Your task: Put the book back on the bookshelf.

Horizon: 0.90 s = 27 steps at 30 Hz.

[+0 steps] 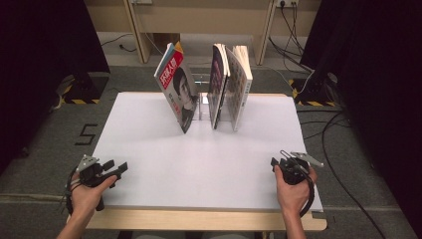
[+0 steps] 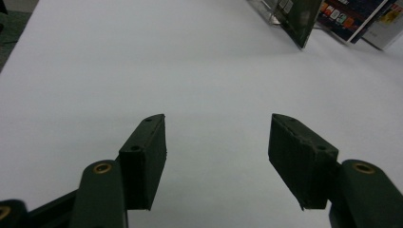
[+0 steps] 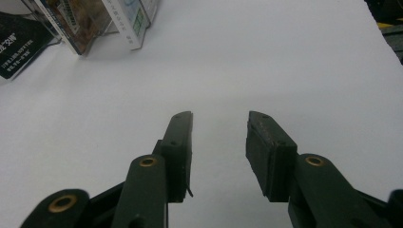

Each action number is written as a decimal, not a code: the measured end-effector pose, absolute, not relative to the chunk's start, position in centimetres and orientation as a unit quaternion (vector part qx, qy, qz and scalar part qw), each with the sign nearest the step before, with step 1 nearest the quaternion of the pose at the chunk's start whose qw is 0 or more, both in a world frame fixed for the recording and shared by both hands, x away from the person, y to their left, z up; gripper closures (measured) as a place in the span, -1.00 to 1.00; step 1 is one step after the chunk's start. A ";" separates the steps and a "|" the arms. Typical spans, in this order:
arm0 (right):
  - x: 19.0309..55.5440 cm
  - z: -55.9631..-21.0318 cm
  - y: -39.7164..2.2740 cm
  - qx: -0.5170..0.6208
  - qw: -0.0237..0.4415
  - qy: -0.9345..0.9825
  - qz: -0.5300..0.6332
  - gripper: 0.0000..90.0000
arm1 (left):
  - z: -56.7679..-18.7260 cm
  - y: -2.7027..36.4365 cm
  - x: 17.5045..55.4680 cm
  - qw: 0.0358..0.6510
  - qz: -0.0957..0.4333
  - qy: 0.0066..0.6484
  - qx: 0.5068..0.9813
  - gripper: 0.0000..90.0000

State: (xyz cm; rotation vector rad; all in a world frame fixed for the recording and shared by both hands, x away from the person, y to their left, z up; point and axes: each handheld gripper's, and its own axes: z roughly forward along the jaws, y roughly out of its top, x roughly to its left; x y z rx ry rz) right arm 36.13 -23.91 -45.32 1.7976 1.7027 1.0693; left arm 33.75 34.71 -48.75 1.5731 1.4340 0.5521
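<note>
Both grippers, left point(image 1: 121, 168) and right point(image 1: 273, 162), fingers released over the counter point(image 1: 199, 159); 3 books point(image 1: 214, 89), titles unreadable.

Lab-type recording room. White table point(image 1: 149, 149) on grey carpet point(image 1: 45, 164); black curtains point(image 1: 45, 40) on both sides; number 5 taped to the floor point(image 1: 86, 134); hazard-striped stand bases point(image 1: 82, 89); cables point(image 1: 338, 124) trailing to wall sockets.

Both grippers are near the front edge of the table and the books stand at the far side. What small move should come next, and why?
Probably bring the left gripper forward toward the leaning magazine. Both it and the right gripper are open, hold nothing, and sit far from the books in the clear stand; the magazine tilts on the left side.
</note>
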 end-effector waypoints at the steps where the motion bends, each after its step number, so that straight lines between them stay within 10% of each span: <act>1: 36.1 -45.3 -23.9 0.652 0.219 0.615 0.386 0.37 | -48.8 34.9 33.7 0.452 0.225 0.582 0.637 -0.16; 27: 36.3 -46.4 -24.4 0.655 0.213 0.622 0.373 0.30 | -50.3 35.4 32.8 0.445 0.229 0.585 0.638 -0.15</act>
